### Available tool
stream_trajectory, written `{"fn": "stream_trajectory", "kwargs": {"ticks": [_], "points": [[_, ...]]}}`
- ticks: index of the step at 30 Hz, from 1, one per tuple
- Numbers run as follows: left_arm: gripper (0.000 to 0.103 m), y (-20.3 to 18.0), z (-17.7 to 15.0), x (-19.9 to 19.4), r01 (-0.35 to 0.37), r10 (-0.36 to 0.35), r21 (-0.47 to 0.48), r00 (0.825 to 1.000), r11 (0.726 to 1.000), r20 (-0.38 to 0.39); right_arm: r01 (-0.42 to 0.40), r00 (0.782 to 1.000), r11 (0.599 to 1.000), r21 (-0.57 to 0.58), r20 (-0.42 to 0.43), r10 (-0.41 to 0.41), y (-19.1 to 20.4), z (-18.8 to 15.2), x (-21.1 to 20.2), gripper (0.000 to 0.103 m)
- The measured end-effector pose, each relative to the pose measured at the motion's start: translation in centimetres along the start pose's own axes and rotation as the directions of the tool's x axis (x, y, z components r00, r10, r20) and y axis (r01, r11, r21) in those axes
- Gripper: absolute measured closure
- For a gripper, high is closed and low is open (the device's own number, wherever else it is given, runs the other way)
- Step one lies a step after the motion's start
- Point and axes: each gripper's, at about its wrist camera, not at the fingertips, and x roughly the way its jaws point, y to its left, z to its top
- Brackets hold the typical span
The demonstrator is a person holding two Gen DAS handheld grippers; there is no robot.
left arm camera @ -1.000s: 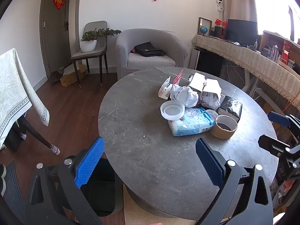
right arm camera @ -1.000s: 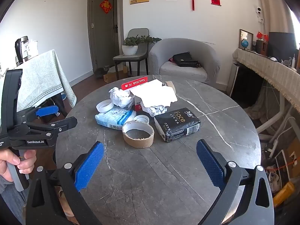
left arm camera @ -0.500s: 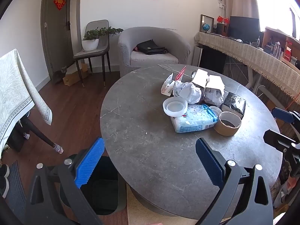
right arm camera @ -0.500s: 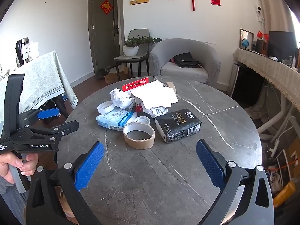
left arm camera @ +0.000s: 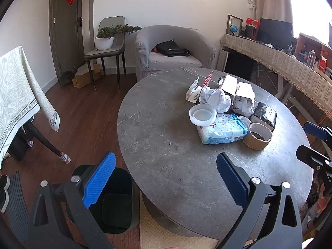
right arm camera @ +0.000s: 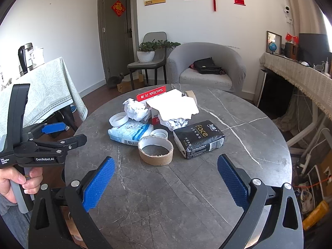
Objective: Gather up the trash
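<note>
Both the left gripper (left arm camera: 164, 178) and right gripper (right arm camera: 166, 178) gape wide and empty over the desk (right arm camera: 186, 197), the trash heaped at twelve o'clock, and the nearest cardboard tape core (right arm camera: 155, 150) looks light, stiff, best pinched across its rim.

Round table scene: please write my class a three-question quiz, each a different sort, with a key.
1. True or false: the cardboard tape core lies nearest the right gripper.
2. What touches the core's far side? A) black Face tissue pack B) small white lid C) kettle
3. Fill in: the black bin stands on the ____.

Key: 1 true; 2 B; 3 floor.
</note>
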Motion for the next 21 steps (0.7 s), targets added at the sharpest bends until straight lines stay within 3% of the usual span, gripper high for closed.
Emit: {"fn": "stream_trajectory", "kwargs": {"ticks": [21], "points": [[0.003,1.12,-0.07,0.26,0.002,-0.002,-0.042,1.0,0.999,-0.011,-0.007,1.0,1.0,-0.003,-0.003,0.007,0.49,-0.08,0.03,0.003]]}}
